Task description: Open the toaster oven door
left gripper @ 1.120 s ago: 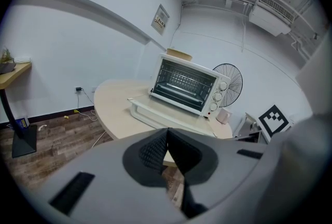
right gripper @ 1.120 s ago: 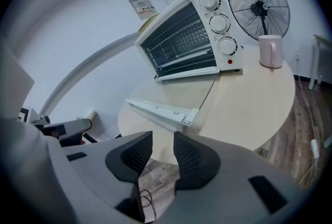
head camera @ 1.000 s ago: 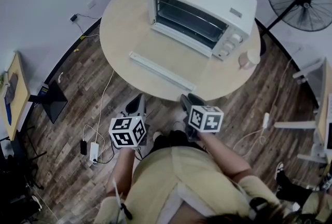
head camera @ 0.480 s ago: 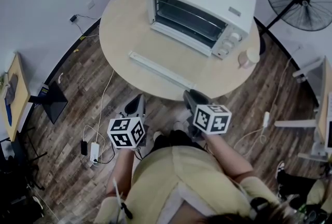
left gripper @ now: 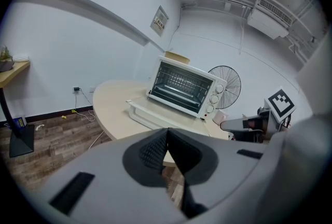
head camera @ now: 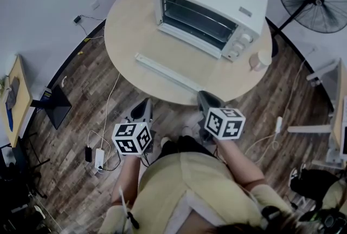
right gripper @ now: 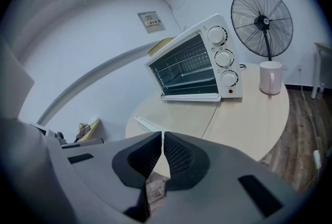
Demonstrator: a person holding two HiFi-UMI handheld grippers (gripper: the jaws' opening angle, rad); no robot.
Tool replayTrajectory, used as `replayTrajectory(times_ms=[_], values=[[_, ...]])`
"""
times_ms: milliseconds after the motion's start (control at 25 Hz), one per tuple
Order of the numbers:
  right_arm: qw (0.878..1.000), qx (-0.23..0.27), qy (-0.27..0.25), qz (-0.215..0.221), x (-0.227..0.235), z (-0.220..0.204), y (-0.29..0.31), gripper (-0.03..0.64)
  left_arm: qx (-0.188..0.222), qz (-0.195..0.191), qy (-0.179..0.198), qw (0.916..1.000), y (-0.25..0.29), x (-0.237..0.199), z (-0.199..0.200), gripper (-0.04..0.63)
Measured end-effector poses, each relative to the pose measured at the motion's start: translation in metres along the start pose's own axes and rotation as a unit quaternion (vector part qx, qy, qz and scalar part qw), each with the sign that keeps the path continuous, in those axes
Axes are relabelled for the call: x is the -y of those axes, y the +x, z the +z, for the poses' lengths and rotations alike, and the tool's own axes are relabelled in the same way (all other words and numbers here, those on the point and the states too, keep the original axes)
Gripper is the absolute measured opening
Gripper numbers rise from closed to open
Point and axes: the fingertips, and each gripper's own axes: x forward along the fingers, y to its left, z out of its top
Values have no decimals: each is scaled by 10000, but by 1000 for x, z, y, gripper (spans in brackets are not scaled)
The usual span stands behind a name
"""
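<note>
Left gripper (head camera: pixel 142 109): held short of the near edge of the tabletop (head camera: pixel 130 27), fingers pressed together, nothing between them. Toaster oven (head camera: pixel 211 16): stands on the far half of the tabletop, its door (head camera: pixel 168 73) lowered fully open toward the person. Right gripper (head camera: pixel 209 102): over the tabletop's near edge, fingers just closed down to a narrow slit, empty. Mug (head camera: pixel 260 59): just right of the oven.

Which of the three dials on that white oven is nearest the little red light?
The lowest dial: the red light sits just beneath it, with the middle dial and top dial stacked above.
</note>
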Motion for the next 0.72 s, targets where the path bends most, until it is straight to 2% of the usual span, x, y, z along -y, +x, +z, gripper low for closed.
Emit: replayTrajectory(times_ms=[160, 360, 720], values=[[10000, 91, 25, 16, 1, 3, -1, 3, -10, -5, 4, 10000, 1, 0, -1, 2], [9998, 140, -151, -18, 1, 6, -3, 2, -9, -4, -4, 10000, 1, -1, 0, 2], [9998, 181, -106, 6, 3, 8, -3, 2, -33, 12, -24, 10000, 4, -1, -1, 2]])
